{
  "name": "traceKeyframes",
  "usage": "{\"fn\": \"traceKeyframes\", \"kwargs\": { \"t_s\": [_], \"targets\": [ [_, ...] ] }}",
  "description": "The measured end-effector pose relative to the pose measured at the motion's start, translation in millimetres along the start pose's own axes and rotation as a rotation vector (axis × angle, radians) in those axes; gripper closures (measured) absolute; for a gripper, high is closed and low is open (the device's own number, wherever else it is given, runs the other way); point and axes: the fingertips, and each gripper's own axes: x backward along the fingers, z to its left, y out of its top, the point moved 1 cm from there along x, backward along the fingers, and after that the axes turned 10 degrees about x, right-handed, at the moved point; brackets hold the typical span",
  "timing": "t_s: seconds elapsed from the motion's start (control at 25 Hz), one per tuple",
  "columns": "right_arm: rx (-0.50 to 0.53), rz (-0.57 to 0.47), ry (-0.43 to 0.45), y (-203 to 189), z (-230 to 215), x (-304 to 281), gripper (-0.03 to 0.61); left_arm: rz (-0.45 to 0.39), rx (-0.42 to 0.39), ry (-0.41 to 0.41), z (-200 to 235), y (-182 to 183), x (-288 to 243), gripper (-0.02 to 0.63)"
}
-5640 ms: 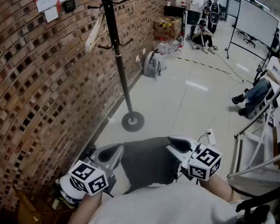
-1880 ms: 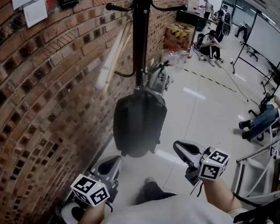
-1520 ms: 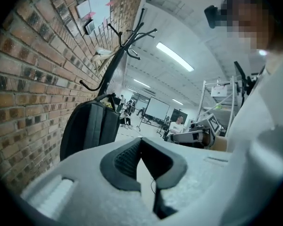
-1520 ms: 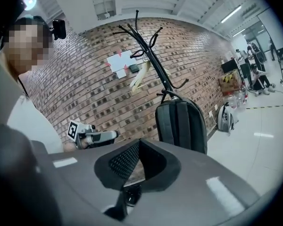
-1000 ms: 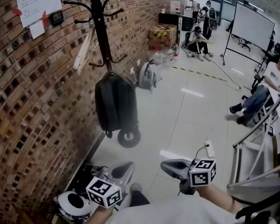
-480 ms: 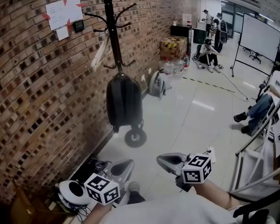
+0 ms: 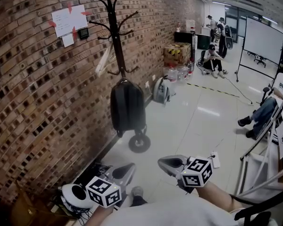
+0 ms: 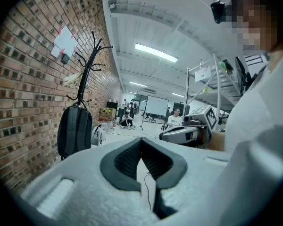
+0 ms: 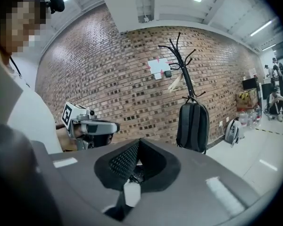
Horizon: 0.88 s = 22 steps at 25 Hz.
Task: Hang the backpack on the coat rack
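Observation:
A black backpack (image 7: 127, 106) hangs by its top loop from a lower hook of the black coat rack (image 7: 114, 36), which stands against the brick wall. It also shows in the left gripper view, backpack (image 8: 74, 131) under the rack (image 8: 86, 72), and in the right gripper view, backpack (image 9: 193, 125). Both grippers are well back from it, close to the person's body. My left gripper (image 7: 127, 169) is shut and empty, and its tip (image 8: 141, 140) points past the backpack. My right gripper (image 7: 166, 163) is shut too, with nothing between its jaws (image 9: 139, 142).
The rack's round base (image 7: 139, 143) rests on the shiny floor. A grey backpack (image 7: 161, 89), cardboard boxes (image 7: 177, 53) and bottles stand along the wall. A white helmet-like thing (image 7: 74, 194) and cables lie at the lower left. People, a whiteboard (image 7: 266, 39) and a metal frame (image 7: 262, 140) are to the right.
The backpack, earlier held low between both grippers, now hangs from the rack. Both grippers have let go and drawn back from it, a little higher than a second ago.

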Motion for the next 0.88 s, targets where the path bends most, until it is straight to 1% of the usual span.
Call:
{"fn": "traceKeyframes", "kwargs": {
  "t_s": [0.28,0.64,0.88],
  "targets": [
    [-0.013,-0.003,0.002,-3,1,5,0.578,-0.005,-0.008,0.009,-4,1,1,0.612],
    [-0.050,0.009,0.006,-14,-2,4,0.578,0.013,0.039,0.003,-2,-9,-3,0.612],
    [-0.060,0.013,-0.001,-15,-6,8,0.578,0.019,0.038,-0.008,-5,-6,-7,0.612]
  ]
}}
